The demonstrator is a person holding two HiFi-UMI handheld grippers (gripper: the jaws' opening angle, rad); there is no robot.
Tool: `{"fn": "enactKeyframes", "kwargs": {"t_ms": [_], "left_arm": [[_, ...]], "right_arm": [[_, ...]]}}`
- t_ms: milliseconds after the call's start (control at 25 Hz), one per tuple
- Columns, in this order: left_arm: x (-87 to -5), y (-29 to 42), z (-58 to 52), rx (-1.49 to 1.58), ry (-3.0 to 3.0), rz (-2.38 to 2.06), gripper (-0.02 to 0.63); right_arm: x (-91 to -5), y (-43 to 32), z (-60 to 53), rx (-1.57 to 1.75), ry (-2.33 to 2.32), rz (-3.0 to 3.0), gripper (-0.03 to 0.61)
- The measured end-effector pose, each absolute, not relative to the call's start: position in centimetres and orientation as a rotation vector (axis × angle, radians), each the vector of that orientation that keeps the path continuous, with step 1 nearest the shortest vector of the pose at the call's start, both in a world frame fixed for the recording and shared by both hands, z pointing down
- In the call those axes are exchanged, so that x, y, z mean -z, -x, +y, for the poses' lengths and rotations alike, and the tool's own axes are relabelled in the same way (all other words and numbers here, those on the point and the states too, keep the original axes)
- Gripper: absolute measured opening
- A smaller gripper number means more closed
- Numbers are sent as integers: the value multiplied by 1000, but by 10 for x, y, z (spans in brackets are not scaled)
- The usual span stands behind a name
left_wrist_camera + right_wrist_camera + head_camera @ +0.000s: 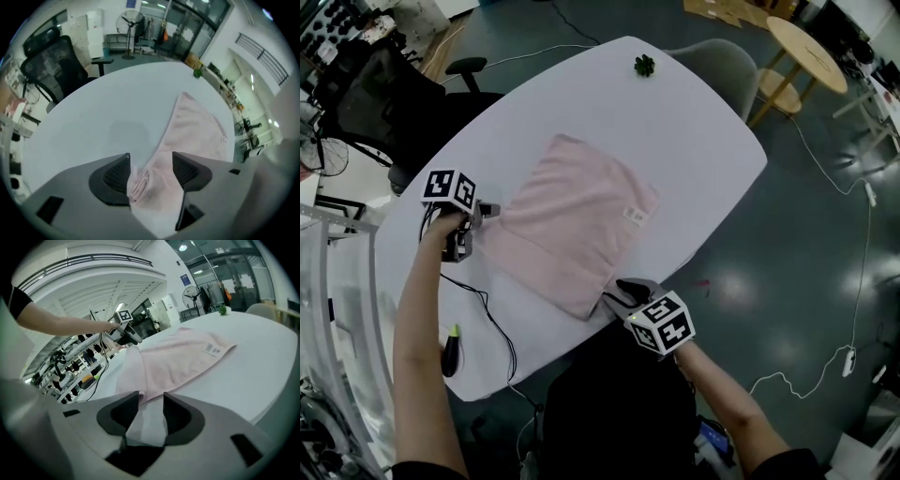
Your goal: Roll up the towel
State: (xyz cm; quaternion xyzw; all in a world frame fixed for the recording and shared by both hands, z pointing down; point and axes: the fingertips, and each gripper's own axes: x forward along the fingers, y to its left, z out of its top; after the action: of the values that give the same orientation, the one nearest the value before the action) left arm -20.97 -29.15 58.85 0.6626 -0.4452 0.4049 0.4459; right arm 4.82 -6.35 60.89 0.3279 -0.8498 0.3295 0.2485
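Black mesh of an office chair [380,103] is showing at the far left, beyond the edge of the white table [694,122]. On the table's near left part, a black cable [492,323] is trailing past a dark pen with a yellow tip [450,349]. Next, the left gripper [490,212] is pointing steeply down at the left corner of the pink towel [572,225]. Its jaws are standing released and well apart, with a small bunched fold of that corner lying loose between them. The towel is lying flat on the middle of the table, turned like a diamond, its white label [634,215] facing up near the right corner. At the near corner the right gripper [614,295] is hovering with jaws parted – the towel's edge is just reaching their tips, and only bare table is showing between them. A small green thing [644,65] is sitting at the table's far edge, well apart from the towel.
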Motion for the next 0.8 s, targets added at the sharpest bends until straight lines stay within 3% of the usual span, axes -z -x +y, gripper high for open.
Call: {"fn": "enactKeyframes", "kwargs": {"t_ms": [240,520,720,800], "left_arm": [[-543,220,-277,-504,-1682,-1094,324],[-560,248,-228,-395,-1698,-1109,322],[-582,248,-211,-257,-1624,-1097,235],[-590,244,-208,-259,-1605,-1087,229]], "right_arm": [[-587,-64,-56,-659,-902,-2319,195],[-554,-29,-34,-338,-834,-2357,210],[-564,5,-19,-252,-759,-2347,235],[-570,16,-16,-185,-723,-2326,236]]}}
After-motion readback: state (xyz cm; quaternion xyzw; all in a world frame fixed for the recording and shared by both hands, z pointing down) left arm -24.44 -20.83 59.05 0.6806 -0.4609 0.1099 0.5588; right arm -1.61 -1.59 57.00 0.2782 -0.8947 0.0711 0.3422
